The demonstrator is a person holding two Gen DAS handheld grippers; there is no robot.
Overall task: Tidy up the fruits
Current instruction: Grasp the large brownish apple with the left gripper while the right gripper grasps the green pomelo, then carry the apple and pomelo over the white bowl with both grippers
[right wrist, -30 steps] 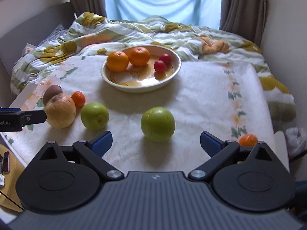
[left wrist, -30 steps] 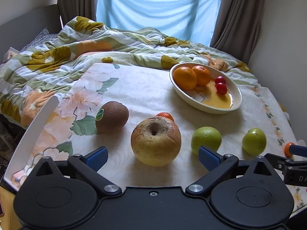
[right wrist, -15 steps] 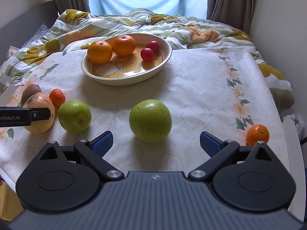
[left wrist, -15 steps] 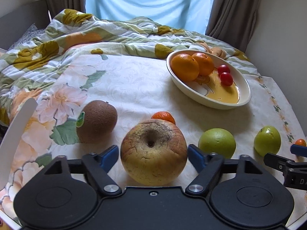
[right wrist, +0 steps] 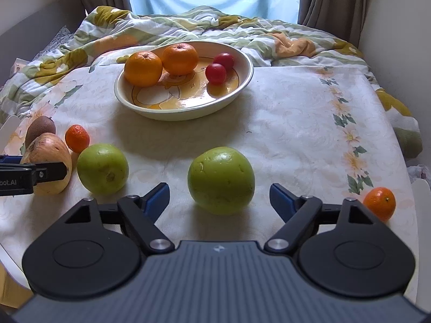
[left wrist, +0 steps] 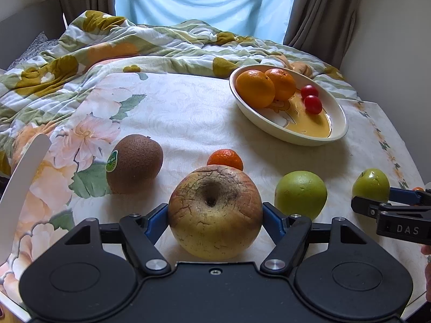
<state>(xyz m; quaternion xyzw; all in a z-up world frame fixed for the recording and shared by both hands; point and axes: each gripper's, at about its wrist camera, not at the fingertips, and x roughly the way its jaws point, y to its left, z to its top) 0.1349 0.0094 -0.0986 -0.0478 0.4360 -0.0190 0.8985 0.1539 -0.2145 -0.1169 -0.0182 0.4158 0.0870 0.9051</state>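
My left claw [left wrist: 215,216] is clamped on the cracked apple [left wrist: 215,211] at six o'clock; it looks soft, so hold its widest sides gently. My right claw [right wrist: 219,197], jaws just closing but apart, flanks the firm, smooth green apple [right wrist: 221,179].

Floral-cloth table [right wrist: 296,123]: bowl [right wrist: 242,91], green apples [right wrist: 221,180], kiwi [left wrist: 134,162], mandarins [right wrist: 379,203]

Soft daylight through the curtained window [left wrist: 199,2]; sharp frames, fisheye-bent edges, gentle shadows.
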